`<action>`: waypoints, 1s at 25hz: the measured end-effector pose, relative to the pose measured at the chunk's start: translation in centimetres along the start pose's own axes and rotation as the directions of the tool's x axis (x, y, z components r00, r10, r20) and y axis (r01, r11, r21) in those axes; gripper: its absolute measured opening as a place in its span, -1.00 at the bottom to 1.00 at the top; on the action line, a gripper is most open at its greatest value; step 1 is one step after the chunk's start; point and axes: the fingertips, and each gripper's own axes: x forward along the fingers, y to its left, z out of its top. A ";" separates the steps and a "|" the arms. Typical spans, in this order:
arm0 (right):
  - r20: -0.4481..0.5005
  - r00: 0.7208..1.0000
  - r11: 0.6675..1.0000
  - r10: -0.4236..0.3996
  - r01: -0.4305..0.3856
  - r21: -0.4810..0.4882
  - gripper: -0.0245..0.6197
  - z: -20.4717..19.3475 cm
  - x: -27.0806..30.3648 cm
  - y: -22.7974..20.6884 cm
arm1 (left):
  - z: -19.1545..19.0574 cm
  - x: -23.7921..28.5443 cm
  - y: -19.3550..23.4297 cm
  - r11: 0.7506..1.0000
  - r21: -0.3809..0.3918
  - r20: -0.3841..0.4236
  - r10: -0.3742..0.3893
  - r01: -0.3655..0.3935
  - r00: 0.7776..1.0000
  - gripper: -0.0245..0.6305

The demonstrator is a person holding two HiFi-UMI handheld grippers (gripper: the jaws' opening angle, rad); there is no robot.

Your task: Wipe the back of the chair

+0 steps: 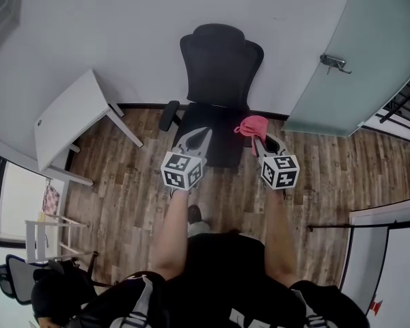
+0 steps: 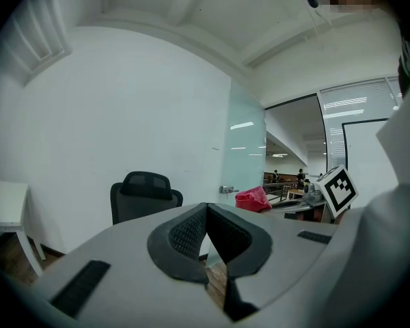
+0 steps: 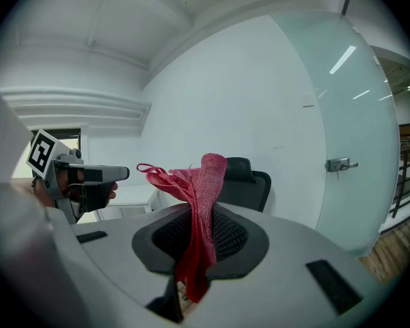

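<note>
Two grippers face the chair point(image 1: 222, 63); our right gripper point(image 1: 262, 141) clamps the cloth point(image 1: 253, 124) just before its back, left gripper point(image 1: 202, 135) with fingers together, empty

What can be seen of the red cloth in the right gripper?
The cloth is pinkish red, with a knitted, mesh-like weave, soft and crumpled. The right gripper is shut on its middle: one bunched end stands above the jaws, with a thin loop at the side; the other end hangs below them. It is in the air before the black chair, not touching it.
</note>
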 end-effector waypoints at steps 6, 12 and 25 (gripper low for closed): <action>-0.002 1.000 1.000 0.007 -0.007 0.006 -0.70 -0.1 -0.4 0.2 | -0.2 -0.2 -0.6 1.000 -0.001 -0.004 -0.004 0.004 1.000 -0.85; -0.007 1.000 1.000 0.007 -0.007 0.005 -0.70 -0.4 -0.7 0.5 | -0.7 -0.4 -0.8 1.000 -0.012 -0.015 -0.007 0.007 1.000 -0.85; -0.004 0.999 0.999 0.033 -0.033 0.017 -0.70 -0.1 0.5 0.9 | -1.5 0.5 -0.5 1.000 -0.009 -0.042 -0.021 0.021 0.999 -0.85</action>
